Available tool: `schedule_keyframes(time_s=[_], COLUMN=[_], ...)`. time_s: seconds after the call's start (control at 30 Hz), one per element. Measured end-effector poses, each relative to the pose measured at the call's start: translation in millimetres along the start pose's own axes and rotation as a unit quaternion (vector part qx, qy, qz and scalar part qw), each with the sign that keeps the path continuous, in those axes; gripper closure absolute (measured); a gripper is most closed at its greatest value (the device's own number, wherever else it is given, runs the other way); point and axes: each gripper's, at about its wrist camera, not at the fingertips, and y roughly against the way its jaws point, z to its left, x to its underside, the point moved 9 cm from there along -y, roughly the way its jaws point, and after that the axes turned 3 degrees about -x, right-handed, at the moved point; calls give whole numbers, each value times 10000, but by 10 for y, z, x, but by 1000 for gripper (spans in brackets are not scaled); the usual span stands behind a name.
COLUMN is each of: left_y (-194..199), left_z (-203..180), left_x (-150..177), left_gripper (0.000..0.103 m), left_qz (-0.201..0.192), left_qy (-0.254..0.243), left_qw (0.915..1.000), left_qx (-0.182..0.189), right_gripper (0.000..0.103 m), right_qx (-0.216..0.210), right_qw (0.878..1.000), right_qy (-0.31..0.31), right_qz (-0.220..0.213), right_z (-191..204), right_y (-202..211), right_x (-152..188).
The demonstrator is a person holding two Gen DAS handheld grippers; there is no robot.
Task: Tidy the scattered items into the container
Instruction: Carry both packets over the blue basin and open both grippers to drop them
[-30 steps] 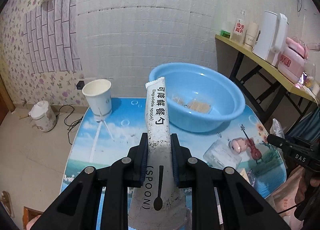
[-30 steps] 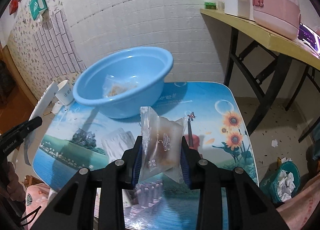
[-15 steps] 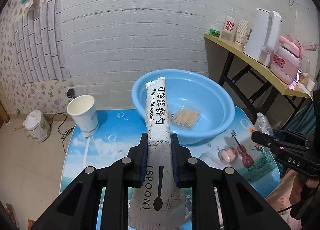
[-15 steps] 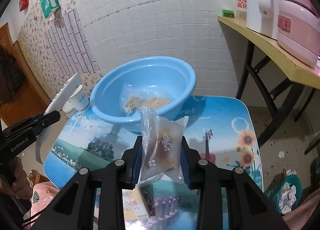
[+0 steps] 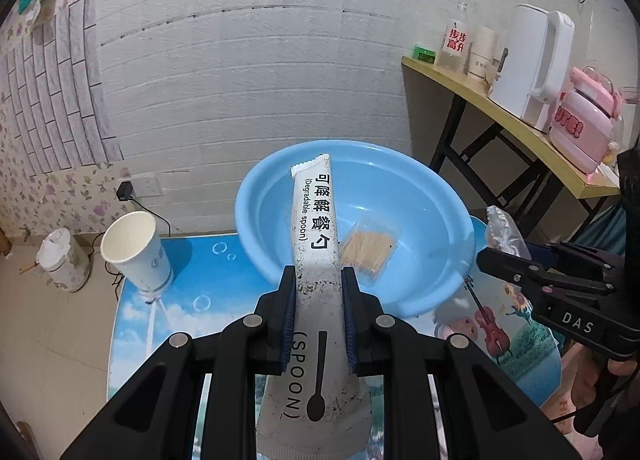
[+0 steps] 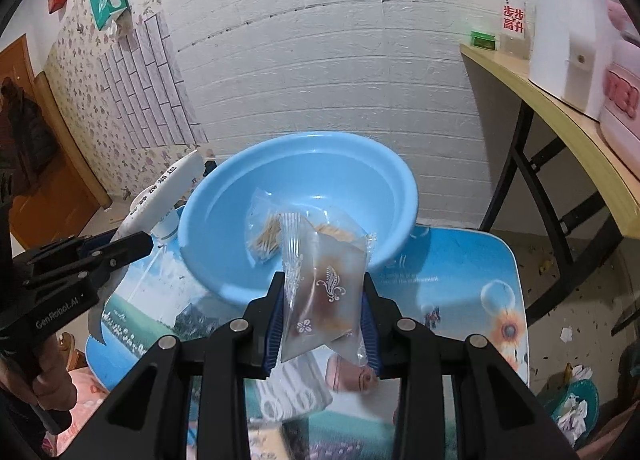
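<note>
compared with half a second ago, both grippers have been brought closer to the blue basin [image 5: 354, 236], which is now seen larger in each view; the right gripper [image 5: 486, 256] now reaches the basin's right rim in the left wrist view, and the paper cup [image 5: 134, 250] sits nearer the left edge of the bench [image 5: 192, 284].

the left gripper [image 5: 318, 314] is kept pinched on a white spoon packet [image 5: 316, 260], its fingers [image 5: 287, 320] pressed against both long edges. the packet is long, narrow and smudged with dark specks, printed "spoon" with a spoon drawing and "degradable spoon"; its far end is held over the basin.

the right gripper [image 6: 325, 320] is kept clamped on a clear snack packet [image 6: 324, 292], frosted with white ornaments and holding something brown, possibly a pastry. it is held just in front of the basin's near rim.

a packet of toothpicks [image 5: 368, 250] lies inside the basin.
</note>
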Motion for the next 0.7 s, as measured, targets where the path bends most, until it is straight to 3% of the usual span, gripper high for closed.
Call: schedule_keyframes(time_s=[0.7], left_y=[-770], left_z=[-133], left_x=[-231], left_gripper=[84], left_qz=[329], left_qy=[-94], left_qw=[9992], left_qx=[202], right_gripper=[68], right_qx=[-148], right_qw=[9997], right_qy=[97], right_qz=[187], right_z=[-81], right_y=[-652], right_x=[-302])
